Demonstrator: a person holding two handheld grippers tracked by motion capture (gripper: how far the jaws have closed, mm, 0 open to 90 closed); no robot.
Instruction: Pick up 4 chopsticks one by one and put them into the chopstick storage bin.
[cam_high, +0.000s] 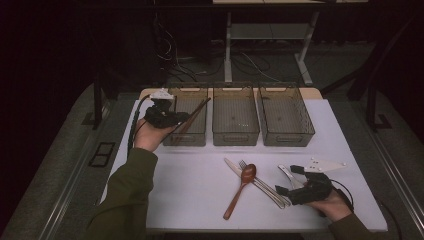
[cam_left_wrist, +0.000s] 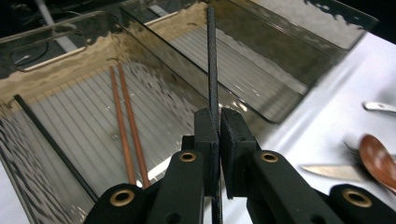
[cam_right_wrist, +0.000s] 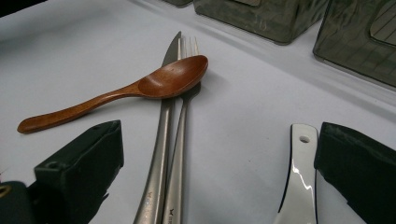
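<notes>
The left gripper (cam_high: 172, 117) sits at ten o'clock on the white table (cam_high: 200, 200), its jaws clamped on a black chopstick (cam_left_wrist: 212, 70) that rises to twelve o'clock over the left bin (cam_high: 187, 135). Inside that bin lie two brown chopsticks (cam_left_wrist: 126, 135) and another black one (cam_left_wrist: 51, 140). At five o'clock the right gripper (cam_high: 292, 185) rests with jaws spread apart, gripping nothing, beside a white spoon (cam_right_wrist: 299, 182). The wooden spoon (cam_right_wrist: 154, 84) lies across the knife (cam_right_wrist: 161, 154) and fork (cam_right_wrist: 180, 154).
</notes>
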